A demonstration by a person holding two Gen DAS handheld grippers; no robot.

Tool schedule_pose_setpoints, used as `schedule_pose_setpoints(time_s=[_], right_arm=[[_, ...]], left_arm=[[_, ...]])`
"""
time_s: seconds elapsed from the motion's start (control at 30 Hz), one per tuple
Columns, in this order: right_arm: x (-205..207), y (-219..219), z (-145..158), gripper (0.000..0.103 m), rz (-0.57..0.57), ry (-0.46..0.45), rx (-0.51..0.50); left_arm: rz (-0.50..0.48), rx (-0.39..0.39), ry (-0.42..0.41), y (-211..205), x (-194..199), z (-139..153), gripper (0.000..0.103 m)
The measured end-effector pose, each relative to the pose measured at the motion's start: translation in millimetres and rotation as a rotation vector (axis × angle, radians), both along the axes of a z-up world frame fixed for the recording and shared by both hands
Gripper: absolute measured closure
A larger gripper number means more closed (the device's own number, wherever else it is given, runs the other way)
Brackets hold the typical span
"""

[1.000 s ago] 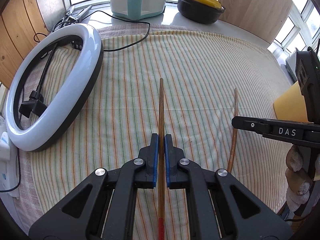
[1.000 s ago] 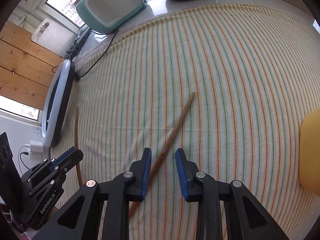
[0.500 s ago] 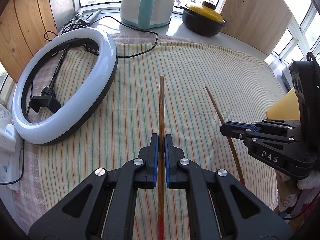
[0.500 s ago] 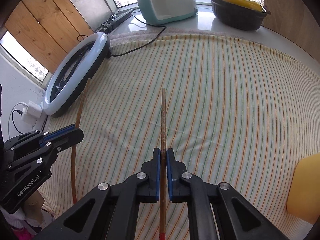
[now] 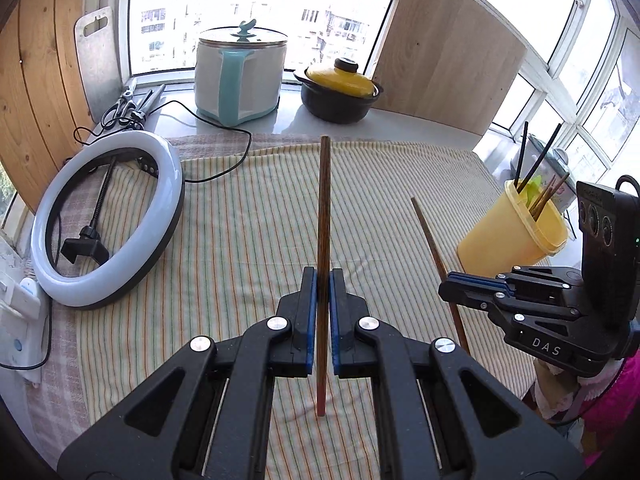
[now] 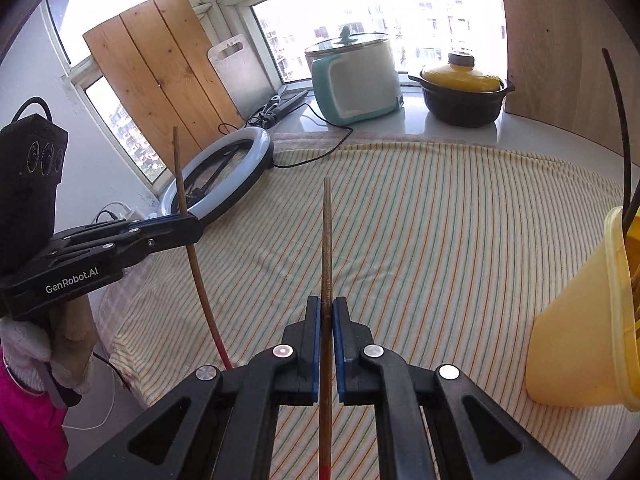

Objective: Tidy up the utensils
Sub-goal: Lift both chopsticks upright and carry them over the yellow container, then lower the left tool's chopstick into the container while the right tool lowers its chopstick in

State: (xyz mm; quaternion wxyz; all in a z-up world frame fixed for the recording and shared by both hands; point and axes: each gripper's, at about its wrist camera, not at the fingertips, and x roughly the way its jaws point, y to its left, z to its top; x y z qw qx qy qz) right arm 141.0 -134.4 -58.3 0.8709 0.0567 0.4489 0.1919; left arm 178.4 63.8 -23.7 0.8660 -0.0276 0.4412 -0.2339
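My left gripper (image 5: 323, 276) is shut on a brown wooden chopstick (image 5: 323, 208) with a red end, held above the striped cloth. My right gripper (image 6: 327, 304) is shut on a second brown chopstick (image 6: 326, 240). In the left wrist view the right gripper (image 5: 460, 285) is at the right with its chopstick (image 5: 430, 240). In the right wrist view the left gripper (image 6: 188, 226) is at the left with its chopstick (image 6: 180, 184). A yellow utensil cup (image 5: 516, 236) holding several chopsticks stands at the right; it also shows in the right wrist view (image 6: 584, 328).
A striped cloth (image 5: 248, 216) covers the table. A ring light (image 5: 108, 220) lies at the left. A rice cooker (image 5: 238, 76), a black pot with a yellow lid (image 5: 340, 92), scissors (image 5: 120, 108) and a cutting board (image 5: 98, 60) stand along the window sill.
My right gripper shut on the chopstick that lay on the cloth and lifted it. Both grippers have tilted up with their chopsticks, and the yellow cup has come into view.
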Motion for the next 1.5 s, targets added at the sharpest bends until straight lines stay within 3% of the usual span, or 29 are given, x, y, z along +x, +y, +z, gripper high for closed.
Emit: schedule_pose_setpoints(time_s=[0.6, 1.17, 1.5], right_arm=[[-70.2, -96.9, 74.7, 0.1, -0.133, -0.271, 0.022], [-66.7, -184.8, 111.7, 0.1, -0.318, -0.381, 0.031], [-52.0, -217.0, 117.7, 0.1, -0.387, -0.399, 0.038]], left_arm=[[-0.18, -0.105, -0.151, -83.4, -53.5, 75.1, 0.099], [-0.301, -0.175, -0.272, -172.3, -64.0, 136.2, 0.099], [-0.319, -0.13, -0.329, -223.7, -55.3, 147.8, 0.099]])
